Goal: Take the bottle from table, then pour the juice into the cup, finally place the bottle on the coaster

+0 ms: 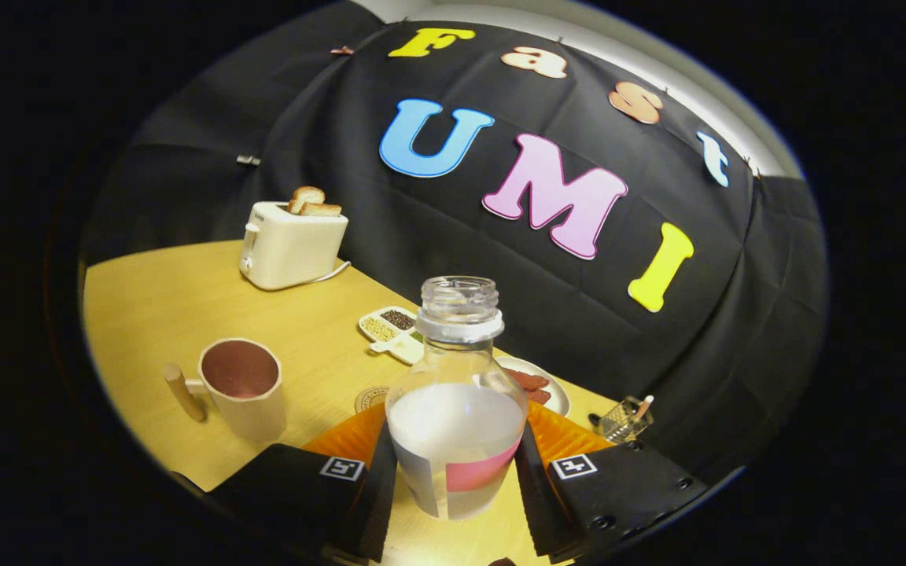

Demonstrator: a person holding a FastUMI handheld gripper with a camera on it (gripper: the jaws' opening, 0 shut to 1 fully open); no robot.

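Observation:
A clear plastic bottle (457,393) with no cap stands upright between my fingers, about half full of whitish juice, with a pink and grey label low on it. My gripper (457,472) is shut on the bottle, one finger pressing each side of its lower body. A cream cup (242,385) with a wooden handle stands on the yellow table (154,299) ahead and to the left of the fingers; its brown inside looks empty. A round coaster (369,398) lies just beyond the left finger, partly hidden by the bottle.
A white toaster (289,245) with two slices of bread stands far back on the left. Behind the bottle lie a divided dish of seeds (387,324) and a plate with reddish food (535,385). A small clear holder (624,420) sits to the right, near the black cloth wall.

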